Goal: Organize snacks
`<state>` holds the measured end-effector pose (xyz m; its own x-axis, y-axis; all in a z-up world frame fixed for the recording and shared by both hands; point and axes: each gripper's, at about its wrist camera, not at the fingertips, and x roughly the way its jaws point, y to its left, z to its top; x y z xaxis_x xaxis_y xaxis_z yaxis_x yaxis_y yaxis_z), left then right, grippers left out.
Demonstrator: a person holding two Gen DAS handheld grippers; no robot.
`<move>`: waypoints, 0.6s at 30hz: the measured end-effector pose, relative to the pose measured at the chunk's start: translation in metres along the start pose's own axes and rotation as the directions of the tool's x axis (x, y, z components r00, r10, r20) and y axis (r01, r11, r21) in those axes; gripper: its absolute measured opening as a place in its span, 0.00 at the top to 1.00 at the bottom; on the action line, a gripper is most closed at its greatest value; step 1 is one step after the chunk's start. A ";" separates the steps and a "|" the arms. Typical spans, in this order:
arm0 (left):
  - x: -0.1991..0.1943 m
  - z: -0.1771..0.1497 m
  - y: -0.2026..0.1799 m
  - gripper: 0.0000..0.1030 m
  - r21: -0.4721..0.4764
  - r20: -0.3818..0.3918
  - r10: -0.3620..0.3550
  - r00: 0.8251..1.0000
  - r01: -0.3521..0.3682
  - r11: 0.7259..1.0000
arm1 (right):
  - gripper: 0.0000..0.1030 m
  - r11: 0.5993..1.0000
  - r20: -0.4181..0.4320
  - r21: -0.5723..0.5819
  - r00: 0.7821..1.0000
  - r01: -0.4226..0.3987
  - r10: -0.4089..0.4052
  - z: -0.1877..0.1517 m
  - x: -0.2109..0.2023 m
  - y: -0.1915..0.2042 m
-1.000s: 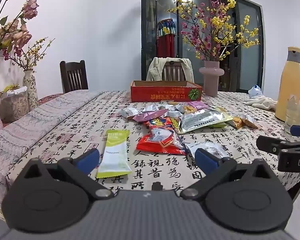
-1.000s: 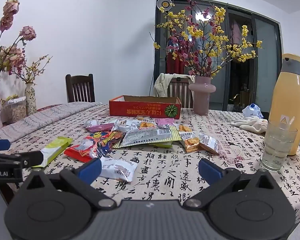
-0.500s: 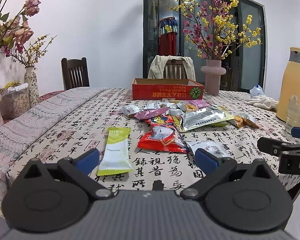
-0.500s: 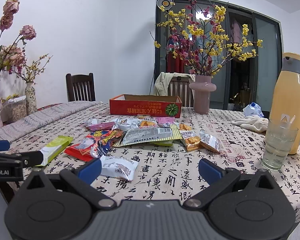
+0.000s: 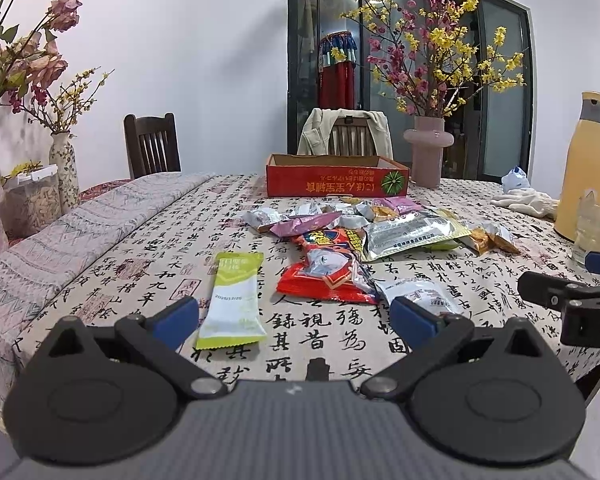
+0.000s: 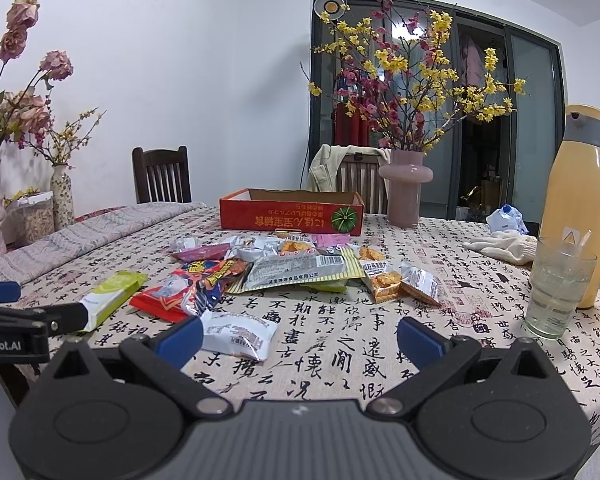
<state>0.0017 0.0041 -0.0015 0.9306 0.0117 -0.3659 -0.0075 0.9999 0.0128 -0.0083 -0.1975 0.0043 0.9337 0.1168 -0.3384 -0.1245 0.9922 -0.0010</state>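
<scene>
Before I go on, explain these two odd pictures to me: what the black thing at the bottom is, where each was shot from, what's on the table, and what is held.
There is no robot here. A person holds a two-finger tool in each hand, and each tool carries a wide-angle camera looking along its fingers. The black shape with blue fingertips at the bottom is the tool itself: the left tool in one picture, the right tool in the other. Both are open and hold nothing.

On the patterned tablecloth lie loose snack packets: a green and white packet, a red packet, a small white packet and a pile behind them. Farther back stands an open red box. At the right are a yellow flask and a glass.
</scene>
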 end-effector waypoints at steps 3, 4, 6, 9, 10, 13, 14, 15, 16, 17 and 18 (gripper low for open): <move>0.000 0.000 0.000 0.00 -0.002 -0.005 -0.001 1.000 0.001 1.000 | 0.00 1.000 -0.001 -0.002 1.000 -0.001 0.001 0.000 0.000 0.001; 0.000 0.000 0.000 0.00 -0.001 -0.007 -0.001 1.000 0.001 1.000 | 0.00 1.000 -0.001 -0.002 1.000 -0.001 0.001 0.000 0.000 0.001; 0.000 0.000 0.000 0.00 0.007 -0.016 0.003 1.000 -0.003 1.000 | 0.00 1.000 -0.001 -0.001 1.000 0.000 0.000 0.000 0.000 0.001; 0.001 0.001 -0.001 0.00 -0.001 -0.036 0.001 0.999 -0.001 1.000 | 0.00 1.000 0.003 0.000 1.000 -0.001 0.001 -0.001 -0.001 0.001; 0.002 0.001 -0.001 0.00 -0.008 -0.031 -0.002 1.000 0.002 1.000 | 0.00 1.000 0.003 0.000 1.000 -0.002 0.002 0.000 -0.001 0.001; 0.002 0.000 -0.001 0.00 -0.004 -0.022 -0.002 1.000 0.002 1.000 | 0.00 1.000 0.002 0.002 1.000 -0.002 0.002 0.001 -0.001 0.000; 0.003 0.000 -0.001 0.00 -0.009 -0.024 -0.004 1.000 0.004 1.000 | 0.00 1.000 0.002 0.002 1.000 -0.002 0.002 0.001 0.000 0.000; 0.003 0.000 0.000 0.00 -0.014 -0.027 -0.005 1.000 0.005 1.000 | 0.00 1.000 0.002 0.003 1.000 0.000 0.000 0.000 0.000 -0.001; 0.004 0.000 -0.001 0.00 -0.015 -0.031 -0.006 1.000 0.005 1.000 | 0.00 1.000 0.001 0.003 1.000 0.001 -0.001 0.000 0.001 -0.001; 0.004 0.000 0.000 0.00 -0.017 -0.033 -0.006 0.999 0.005 1.000 | 0.00 1.000 0.000 0.004 1.000 0.003 -0.003 0.000 0.001 -0.002; 0.005 0.000 0.000 0.00 -0.020 -0.035 -0.005 0.999 0.004 1.000 | 0.00 1.000 -0.001 0.008 1.000 0.005 -0.005 0.001 0.002 -0.003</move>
<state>0.0059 0.0038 -0.0032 0.9171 0.0071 -0.3987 -0.0111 0.9999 -0.0078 -0.0063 -0.2003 0.0043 0.9340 0.1116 -0.3394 -0.1171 0.9931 0.0046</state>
